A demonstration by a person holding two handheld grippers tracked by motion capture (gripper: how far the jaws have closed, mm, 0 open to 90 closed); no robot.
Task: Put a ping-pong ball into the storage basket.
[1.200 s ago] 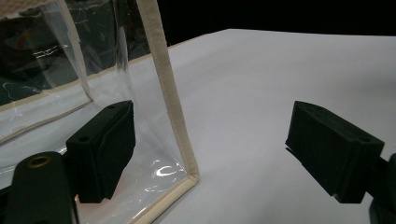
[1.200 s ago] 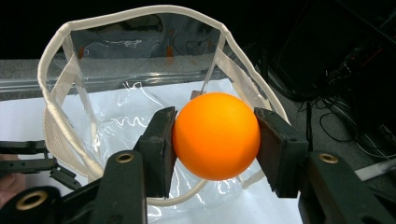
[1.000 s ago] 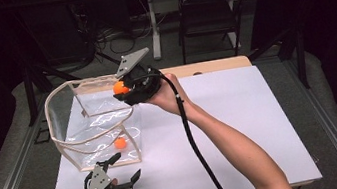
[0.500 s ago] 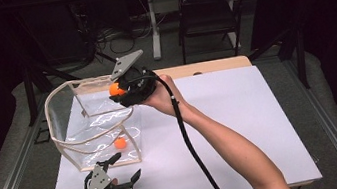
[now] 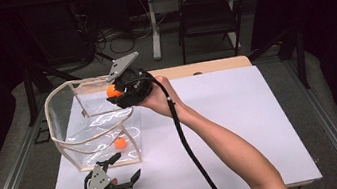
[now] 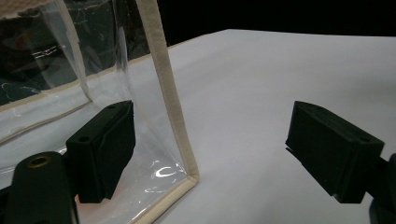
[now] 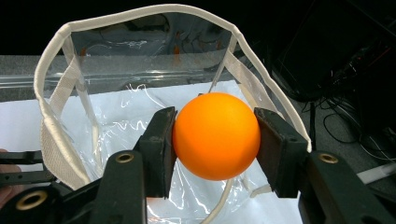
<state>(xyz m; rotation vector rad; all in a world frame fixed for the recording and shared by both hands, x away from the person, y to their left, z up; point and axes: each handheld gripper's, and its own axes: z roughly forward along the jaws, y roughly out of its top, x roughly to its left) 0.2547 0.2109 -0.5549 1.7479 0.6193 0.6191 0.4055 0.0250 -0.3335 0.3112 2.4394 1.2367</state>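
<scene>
Orange ball [image 7: 216, 135] is clamped between my right claw [image 7: 215, 144] pads, above the clear bag's [image 5: 92, 131] open mouth. My left claw [image 6: 210, 154] gapes wide, empty, beside the bag's corner on the bench [image 5: 240, 114].

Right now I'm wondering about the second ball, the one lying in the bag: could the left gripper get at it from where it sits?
Probably not directly. The left gripper rests open on the table outside the clear bag, whose wall stands between it and the ball inside; it would need to go over the rim.
</scene>
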